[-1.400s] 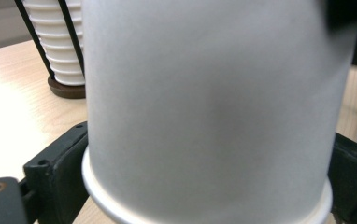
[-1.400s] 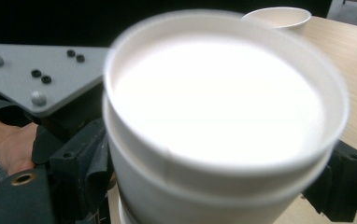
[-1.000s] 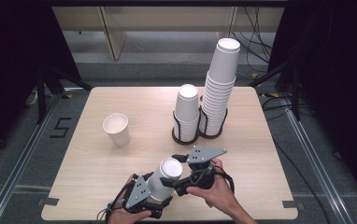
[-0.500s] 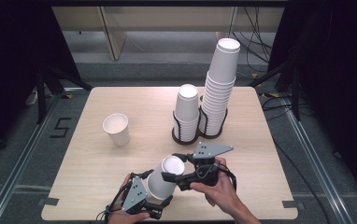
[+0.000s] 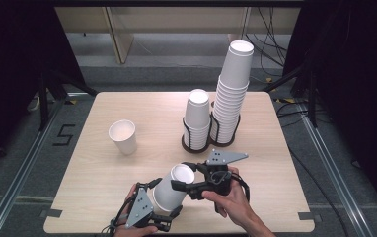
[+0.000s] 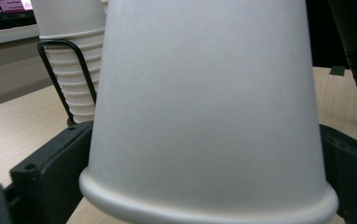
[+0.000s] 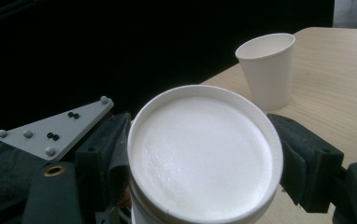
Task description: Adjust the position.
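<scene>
Upside-down paper cup [image 5: 171,190] held tilted above the table's [image 5: 127,177] near edge: left gripper [image 5: 163,217] clamps its rim end, right gripper [image 5: 182,177] jaws pinch its base end. Lone cup [image 5: 123,137] stands well apart.

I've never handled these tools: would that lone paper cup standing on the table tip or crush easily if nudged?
The upright cup looks thin-walled and empty, so probably very light. Its base is narrower than its rim, so a push near the top would likely tip it. A hard squeeze might dent it.
</scene>
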Available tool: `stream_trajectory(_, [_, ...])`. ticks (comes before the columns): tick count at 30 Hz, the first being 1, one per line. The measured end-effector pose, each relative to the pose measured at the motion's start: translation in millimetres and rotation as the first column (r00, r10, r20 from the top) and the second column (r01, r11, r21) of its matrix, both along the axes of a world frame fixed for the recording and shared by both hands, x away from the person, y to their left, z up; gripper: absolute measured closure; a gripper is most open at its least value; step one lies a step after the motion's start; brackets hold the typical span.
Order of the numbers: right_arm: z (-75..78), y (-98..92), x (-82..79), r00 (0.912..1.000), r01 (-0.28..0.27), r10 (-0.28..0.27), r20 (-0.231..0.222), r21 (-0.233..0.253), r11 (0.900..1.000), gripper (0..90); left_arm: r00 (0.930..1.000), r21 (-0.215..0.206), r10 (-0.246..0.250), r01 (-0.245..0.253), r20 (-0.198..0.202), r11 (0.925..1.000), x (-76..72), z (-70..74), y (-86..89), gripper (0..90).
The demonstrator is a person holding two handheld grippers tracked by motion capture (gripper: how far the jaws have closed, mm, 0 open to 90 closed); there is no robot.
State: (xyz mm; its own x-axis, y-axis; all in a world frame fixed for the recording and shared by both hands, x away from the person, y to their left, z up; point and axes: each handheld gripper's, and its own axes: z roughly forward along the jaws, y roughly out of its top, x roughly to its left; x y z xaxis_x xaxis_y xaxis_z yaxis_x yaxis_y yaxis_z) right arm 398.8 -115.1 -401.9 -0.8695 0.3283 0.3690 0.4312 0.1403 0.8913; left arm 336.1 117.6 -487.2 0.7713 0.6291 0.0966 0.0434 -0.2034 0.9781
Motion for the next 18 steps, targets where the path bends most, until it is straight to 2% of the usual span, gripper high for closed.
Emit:
stream_trajectory(2, [-0.8,-0.4,0.5,1.0000,0.001,-0.001,-0.004,0.004,1.000,26.4,1.0000,0.008,0.000,0.000,-0.001,1.0000,0.7,0.5,0.2,2.3])
stream_trajectory(4, [-1.7,-1.5,1.7,0.9998,0.001,-0.001,-0.019,0.013,1.000,26.3,0.9998,0.007,-0.005,0.005,-0.020,1.0000,1.0,2.0,0.6,3.6])
stream_trajectory(7, [-2.4,-3.6,4.4,0.9990,-0.007,0.008,-0.043,0.008,1.000,25.5,0.9997,0.033,-0.006,0.006,-0.022,0.9994,1.9,2.8,0.6,5.1])
stream_trajectory(8, [-2.6,-4.5,5.5,0.9989,-0.014,0.014,-0.044,0.001,1.000,25.2,0.9992,0.054,-0.008,0.010,-0.038,0.9985,2.0,3.2,0.5,5.5])
stream_trajectory(10, [-3.4,-5.5,7.0,0.9981,-0.028,0.027,-0.056,-0.029,0.999,23.2,0.9983,0.072,-0.006,0.011,-0.059,0.9973,2.8,2.5,-0.3,6.1])
stream_trajectory(11, [-3.5,-5.3,8.0,0.9987,-0.041,0.039,-0.033,-0.054,0.998,20.1,0.9972,0.101,-0.006,0.013,-0.074,0.9948,4.4,1.9,0.3,6.4])
stream_trajectory(13, [-2.1,-5.4,8.5,0.9989,-0.047,0.046,-0.011,-0.112,0.993,15.6,0.9958,0.121,-0.002,0.013,-0.091,0.9925,6.7,0.8,1.5,6.9])
stream_trajectory(14, [-0.9,-6.0,7.9,0.9984,-0.053,0.056,0.011,-0.166,0.985,16.4,0.9955,0.131,-0.005,0.018,-0.095,0.9912,7.6,0.7,2.3,7.1])
stream_trajectory(15, [-0.7,-5.8,7.6,0.9977,-0.056,0.062,0.026,-0.178,0.982,16.2,0.9950,0.154,-0.004,0.019,-0.099,0.9879,7.7,1.5,3.4,7.3])
stream_trajectory(16, [0.7,-6.6,6.7,0.9962,-0.044,0.059,0.065,-0.215,0.976,16.2,0.9945,0.171,-0.007,0.025,-0.105,0.9850,7.9,2.1,4.0,7.4])
stream_trajectory(18, [3.2,-7.5,5.5,0.9932,-0.051,0.077,0.086,-0.272,0.961,16.1,0.9932,0.215,-0.023,0.047,-0.114,0.9754,7.9,3.3,5.2,7.7])
